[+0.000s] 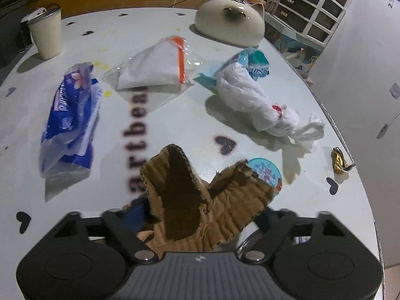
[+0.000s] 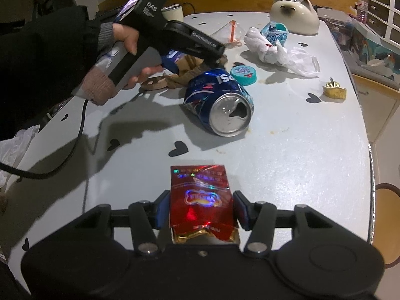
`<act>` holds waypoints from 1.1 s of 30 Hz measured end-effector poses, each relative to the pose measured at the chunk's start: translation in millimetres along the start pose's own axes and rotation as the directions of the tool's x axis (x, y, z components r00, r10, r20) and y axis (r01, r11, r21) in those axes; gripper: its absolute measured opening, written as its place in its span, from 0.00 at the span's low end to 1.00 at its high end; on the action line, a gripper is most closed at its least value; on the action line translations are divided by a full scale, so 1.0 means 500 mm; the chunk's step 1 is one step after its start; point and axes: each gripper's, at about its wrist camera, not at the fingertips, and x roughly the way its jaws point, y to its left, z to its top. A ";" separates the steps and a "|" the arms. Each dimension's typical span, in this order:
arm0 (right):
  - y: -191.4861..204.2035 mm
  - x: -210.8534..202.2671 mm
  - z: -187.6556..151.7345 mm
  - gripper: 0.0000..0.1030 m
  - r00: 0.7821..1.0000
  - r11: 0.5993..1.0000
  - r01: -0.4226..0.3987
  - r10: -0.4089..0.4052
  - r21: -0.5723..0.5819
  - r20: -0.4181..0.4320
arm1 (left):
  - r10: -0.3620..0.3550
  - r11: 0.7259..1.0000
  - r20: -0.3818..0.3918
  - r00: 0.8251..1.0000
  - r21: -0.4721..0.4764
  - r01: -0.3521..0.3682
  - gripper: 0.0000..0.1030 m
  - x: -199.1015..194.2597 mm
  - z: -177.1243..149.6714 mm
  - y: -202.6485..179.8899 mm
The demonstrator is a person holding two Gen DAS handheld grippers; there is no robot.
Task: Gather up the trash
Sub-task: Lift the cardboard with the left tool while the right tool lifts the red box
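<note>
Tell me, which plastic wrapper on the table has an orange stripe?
The clear, flat wrapper in the middle. The wrapper left of it is blue and white; the crumpled bag on its right is plain white.

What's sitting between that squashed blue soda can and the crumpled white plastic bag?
A teal bottle cap lies between the can and the bag, in the right wrist view.

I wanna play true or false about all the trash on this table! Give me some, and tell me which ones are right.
1. The blue can lies on its side. True.
2. The right gripper has a red packet between its fingers. True.
3. The left gripper is at a glass bottle. False: it is at torn cardboard.
4. The cat-shaped dish is bright green. False: it is cream.
5. A white plastic bag lies crumpled on the table. True.
</note>
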 end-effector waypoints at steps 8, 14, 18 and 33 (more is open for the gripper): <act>0.003 -0.012 0.005 0.52 1.000 1.000 0.013 -0.014 0.013 0.021 | 0.016 1.000 0.045 0.999 0.002 -0.017 0.56 -0.040 0.000 0.008; 0.003 -0.042 0.019 0.52 0.997 0.999 0.031 -0.033 0.026 0.065 | 0.015 1.000 0.082 0.996 0.000 -0.015 0.50 -0.090 -0.016 0.010; 0.010 -0.062 0.027 0.51 0.995 0.999 0.042 -0.044 0.015 0.087 | 0.020 1.000 0.111 0.994 -0.001 -0.020 0.48 -0.132 -0.031 0.006; 0.026 -0.128 0.040 0.51 0.986 0.998 0.064 -0.067 0.019 0.155 | 0.023 0.998 0.203 0.979 0.053 -0.034 0.43 -0.248 -0.081 -0.022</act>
